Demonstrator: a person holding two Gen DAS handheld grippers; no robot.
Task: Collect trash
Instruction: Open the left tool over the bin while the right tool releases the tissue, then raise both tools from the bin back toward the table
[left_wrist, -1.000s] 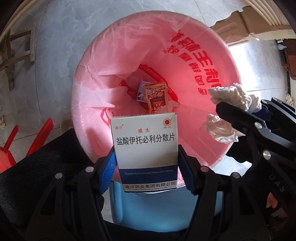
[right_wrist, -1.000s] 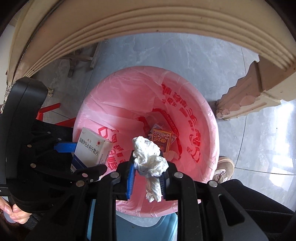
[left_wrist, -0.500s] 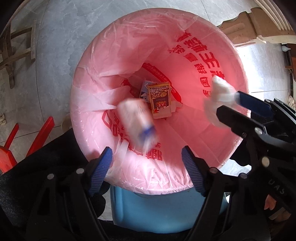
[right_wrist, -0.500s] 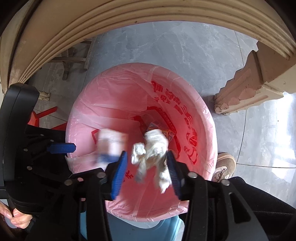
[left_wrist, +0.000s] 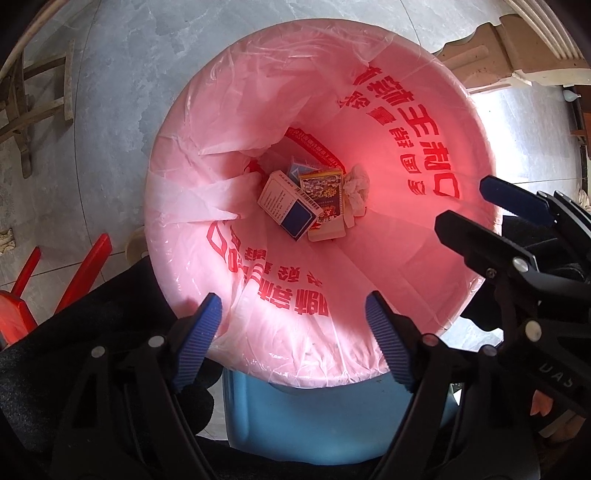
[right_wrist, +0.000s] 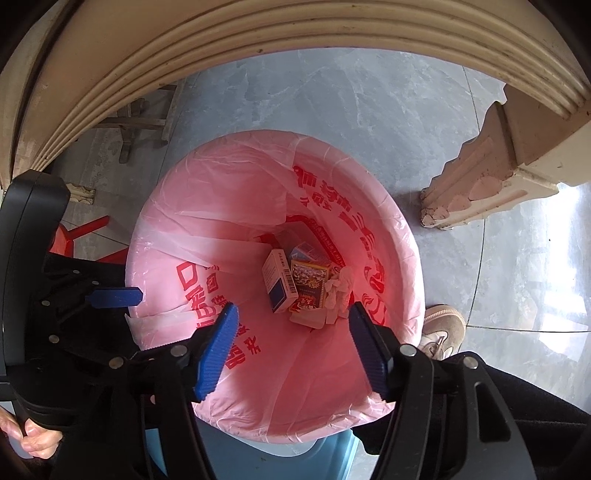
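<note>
A blue bin lined with a pink bag (left_wrist: 406, 92) (right_wrist: 236, 206) stands on the floor below both grippers. At its bottom lie a white and blue medicine box (left_wrist: 288, 206) (right_wrist: 279, 284), a red and gold box (left_wrist: 325, 199) (right_wrist: 308, 284) and a crumpled white tissue (left_wrist: 356, 184) (right_wrist: 338, 291). My left gripper (left_wrist: 293, 339) is open and empty above the bin's near rim. My right gripper (right_wrist: 291, 347) is open and empty above the bin; it also shows at the right of the left wrist view (left_wrist: 495, 206).
A cream carved table edge (right_wrist: 258, 40) arches over the bin, with its leg (right_wrist: 491, 177) to the right. A red stool (left_wrist: 22, 295) stands left of the bin, a wooden frame (left_wrist: 33, 92) beyond. A shoe (right_wrist: 443, 328) is by the bin.
Both grippers opened. The left let go of the medicine box and the right let go of the tissue; both fell to the bottom of the bin.
</note>
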